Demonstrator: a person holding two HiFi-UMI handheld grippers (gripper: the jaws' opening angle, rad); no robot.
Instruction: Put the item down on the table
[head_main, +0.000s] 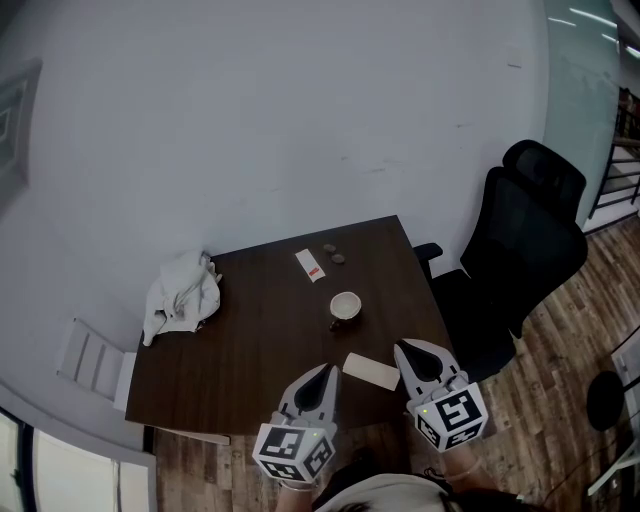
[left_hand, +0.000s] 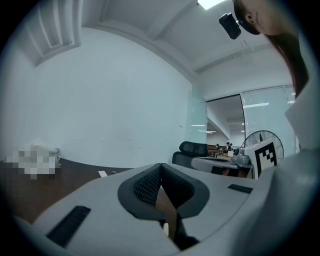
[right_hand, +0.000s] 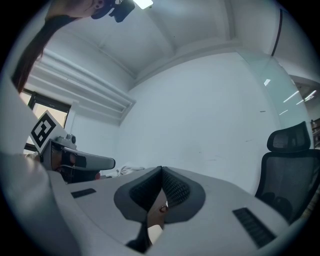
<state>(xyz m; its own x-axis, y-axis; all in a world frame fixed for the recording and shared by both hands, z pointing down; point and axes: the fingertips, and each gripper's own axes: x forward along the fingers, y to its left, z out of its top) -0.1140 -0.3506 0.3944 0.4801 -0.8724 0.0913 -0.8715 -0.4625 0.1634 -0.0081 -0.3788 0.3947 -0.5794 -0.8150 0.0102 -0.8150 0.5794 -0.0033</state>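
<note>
- One pale round cup (head_main: 345, 306) is the only container in sight. It stands upright near the middle of the dark brown wooden table (head_main: 250, 345). Its inside looks dark, and I cannot tell whether anything is in it.
- One beige flat rectangular block (head_main: 371, 371) lies flat on the table on the near side of the cup. In the head view it sits between the two gripper tips, just beside the right one. Neither gripper has hold of it.
- One small white slip with a red mark (head_main: 311, 265) lies beyond the cup, toward the wall.
- Two small brown round discs (head_main: 339, 259) lie close together just right of that slip.
- One white crumpled cloth (head_main: 182, 292) is heaped at the table's far left corner.
- One black office chair (head_main: 525, 250) stands off the table's right side.
- Two hand-held grippers point level over the table's near edge.
- Jaws of the left gripper (left_hand: 161, 166) meet tip to tip, with nothing between the ribbed pads.
- Jaws of the right gripper (right_hand: 161, 170) are likewise closed on themselves and hold nothing.
- Nothing is being carried, and every loose thing rests on the table. I cannot tell for certain which of them is the task's item; the beige block lies nearest the grippers.
</note>
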